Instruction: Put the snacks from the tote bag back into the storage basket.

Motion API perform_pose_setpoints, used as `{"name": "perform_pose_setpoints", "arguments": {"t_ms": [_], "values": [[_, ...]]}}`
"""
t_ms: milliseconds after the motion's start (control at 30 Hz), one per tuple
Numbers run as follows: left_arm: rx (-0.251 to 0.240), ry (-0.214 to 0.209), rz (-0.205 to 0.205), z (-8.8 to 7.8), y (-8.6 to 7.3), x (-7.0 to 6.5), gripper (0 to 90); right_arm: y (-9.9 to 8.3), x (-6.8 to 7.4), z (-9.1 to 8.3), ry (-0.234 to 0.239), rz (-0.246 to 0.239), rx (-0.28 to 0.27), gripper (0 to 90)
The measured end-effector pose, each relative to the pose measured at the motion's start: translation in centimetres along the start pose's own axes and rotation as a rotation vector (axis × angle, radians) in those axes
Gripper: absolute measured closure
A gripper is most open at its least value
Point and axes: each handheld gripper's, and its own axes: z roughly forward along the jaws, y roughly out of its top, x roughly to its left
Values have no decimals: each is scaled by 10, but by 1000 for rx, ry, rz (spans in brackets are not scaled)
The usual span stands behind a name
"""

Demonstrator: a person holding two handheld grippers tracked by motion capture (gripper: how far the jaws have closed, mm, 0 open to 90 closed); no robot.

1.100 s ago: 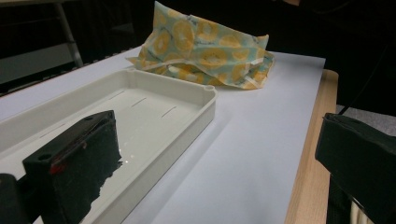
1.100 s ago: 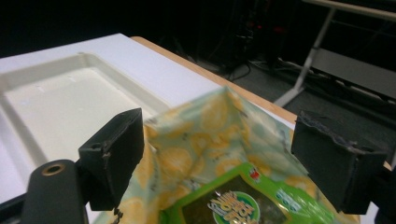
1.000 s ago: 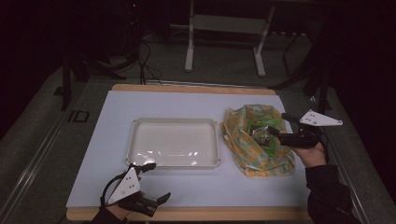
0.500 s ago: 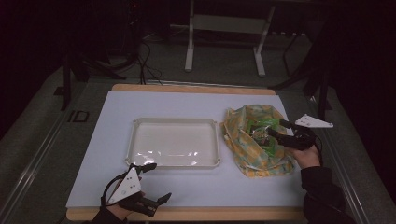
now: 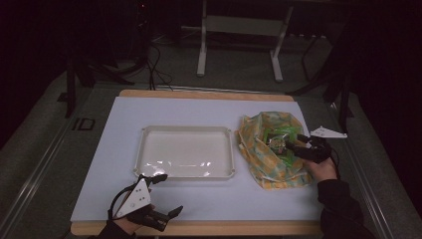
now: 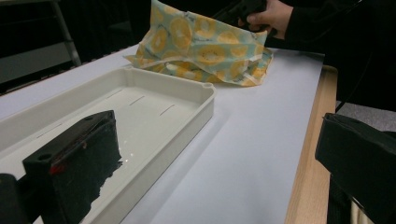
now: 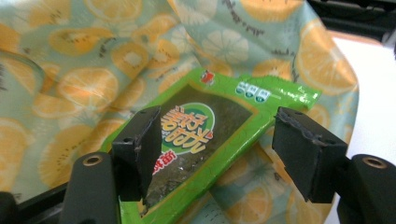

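The tray (image 5: 185,152) looks like smooth cream plastic with a light gloss. The bag (image 7: 116,56) seems soft matt cloth, and the green packet (image 7: 205,140) is shiny foil-like plastic. The table (image 6: 308,154) has a bare wood edge under a matt white sheet (image 6: 243,135).

Dim light is falling on a grey floor (image 5: 45,149) surrounding the white-topped table (image 5: 199,107); a white metal stand (image 5: 239,35) and dark cables (image 5: 154,59) are sitting beyond it.

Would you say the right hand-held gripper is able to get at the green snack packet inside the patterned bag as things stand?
Probably yes. The bag lies open, and the right hand-held gripper has its jaws spread on either side of the green packet, with nothing between them.
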Motion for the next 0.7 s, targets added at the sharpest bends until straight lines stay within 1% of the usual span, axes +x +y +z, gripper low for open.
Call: {"name": "perform_pose_setpoints", "arguments": {"t_ms": [233, 300, 400, 500, 567, 700], "values": [[3, -3, 1, 0, 0, 0, 3, -9, -2, 11, -26, 33, 39, 345], [2, -4, 1, 0, 0, 0, 3, -12, -2, 14, -18, 43, 48, 345], [7, -7, 3, 0, 0, 0, 3, -17, -2, 20, -9, 51, 76, 373], [8, -8, 3, 1, 0, -1, 3, -20, -2, 24, 4, 73, 98, 401], [8, -7, 2, 1, 0, -1, 3, -22, -2, 26, 11, 78, 111, 418], [12, -9, 4, 1, 0, -1, 3, -21, 1, 31, -8, 52, 157, 455]]}}
